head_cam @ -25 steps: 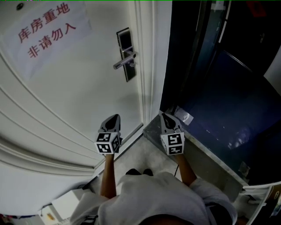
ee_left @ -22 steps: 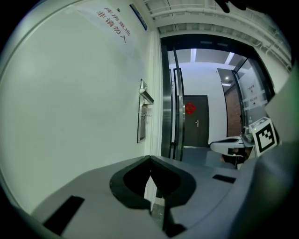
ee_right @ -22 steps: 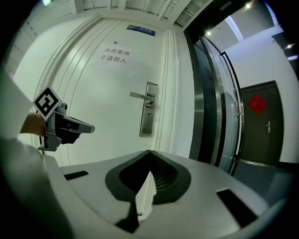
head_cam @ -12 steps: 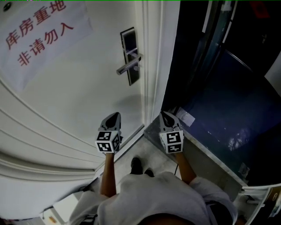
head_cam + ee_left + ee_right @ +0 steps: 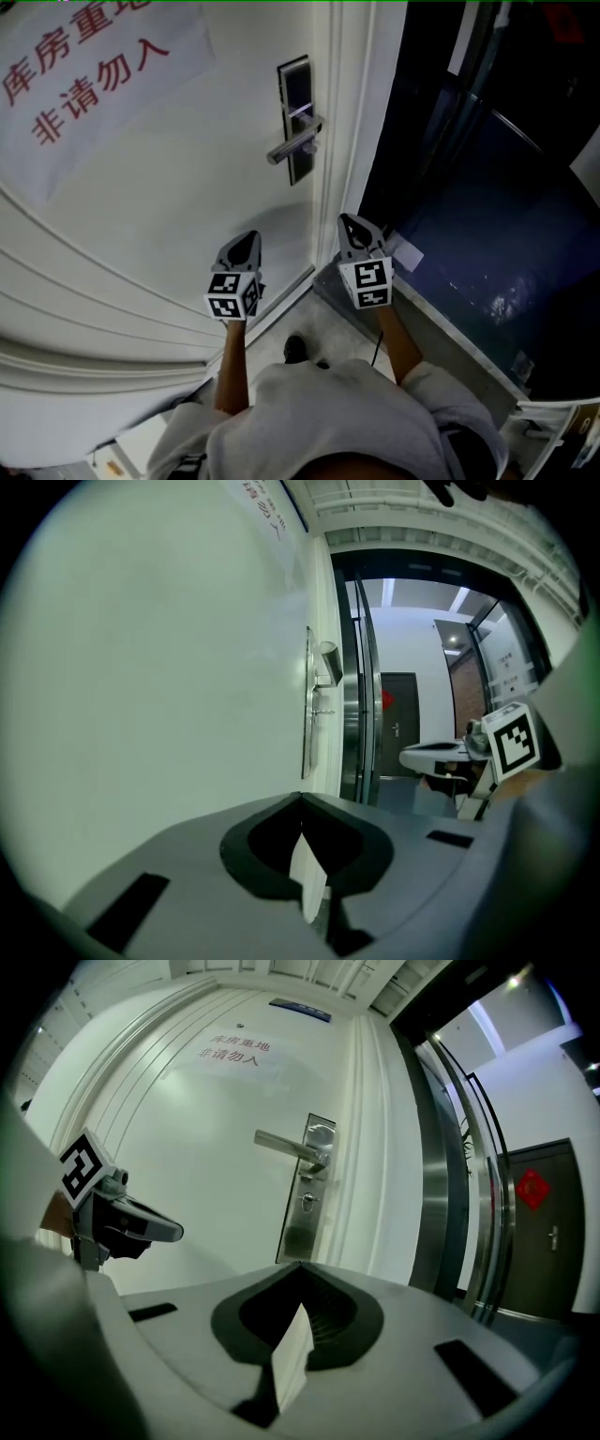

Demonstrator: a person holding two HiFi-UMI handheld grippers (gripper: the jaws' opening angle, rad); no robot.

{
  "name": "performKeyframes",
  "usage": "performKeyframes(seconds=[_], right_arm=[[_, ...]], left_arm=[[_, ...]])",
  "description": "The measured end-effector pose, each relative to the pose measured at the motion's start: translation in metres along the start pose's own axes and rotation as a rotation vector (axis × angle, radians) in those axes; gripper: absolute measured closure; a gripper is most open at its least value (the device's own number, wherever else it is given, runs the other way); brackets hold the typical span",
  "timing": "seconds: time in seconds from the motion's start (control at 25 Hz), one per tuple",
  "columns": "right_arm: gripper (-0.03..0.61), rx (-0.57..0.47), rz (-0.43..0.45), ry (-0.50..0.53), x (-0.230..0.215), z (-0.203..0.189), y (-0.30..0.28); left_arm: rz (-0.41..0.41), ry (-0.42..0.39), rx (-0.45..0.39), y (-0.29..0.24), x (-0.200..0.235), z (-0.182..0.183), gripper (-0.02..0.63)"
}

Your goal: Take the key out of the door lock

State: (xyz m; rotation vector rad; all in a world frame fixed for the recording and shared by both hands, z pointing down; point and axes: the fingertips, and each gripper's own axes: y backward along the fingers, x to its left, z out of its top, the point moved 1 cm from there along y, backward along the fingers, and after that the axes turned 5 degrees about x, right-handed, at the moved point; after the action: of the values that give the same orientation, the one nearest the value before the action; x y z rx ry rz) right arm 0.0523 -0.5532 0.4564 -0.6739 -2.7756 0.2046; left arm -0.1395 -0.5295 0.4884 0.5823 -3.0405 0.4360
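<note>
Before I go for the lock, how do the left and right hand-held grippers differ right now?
The left hand-held gripper hangs in front of the white door panel; the right hand-held gripper is by the door's edge. The right one's view faces the lock plate and lever handle; the left one's sees them edge-on. Both are shut, empty, and clear of the lock.

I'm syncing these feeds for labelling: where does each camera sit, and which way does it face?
Head view: on the person's head, steeply down at the white door; forearms, left tool, right tool show.
Left gripper view: on the left tool, along the door face; right tool shows.
Right gripper view: on the right tool, toward the lever handle; left tool shows.
Shared: all three show the lever handle.
</note>
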Motion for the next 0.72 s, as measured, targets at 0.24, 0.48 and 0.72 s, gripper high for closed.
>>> performKeyframes(seconds=[0.24, 0.48, 0.72], right_arm=[[0.555, -0.053, 0.010, 0.066, -0.004, 0.036, -0.032], [0.555, -0.075, 0.019, 0.101, -0.005, 0.058, -0.054], [0.555, -0.088, 0.026, 0.130, -0.008, 0.075, -0.073]], left_arm=[[-0.008, -0.003, -0.002, -0.005, 0.005, 0.001, 0.595], [-0.004, 0.001, -0.001, -0.007, 0.011, 0.001, 0.595], [-0.010, 0.008, 0.004, -0.011, 0.013, -0.002, 0.595]])
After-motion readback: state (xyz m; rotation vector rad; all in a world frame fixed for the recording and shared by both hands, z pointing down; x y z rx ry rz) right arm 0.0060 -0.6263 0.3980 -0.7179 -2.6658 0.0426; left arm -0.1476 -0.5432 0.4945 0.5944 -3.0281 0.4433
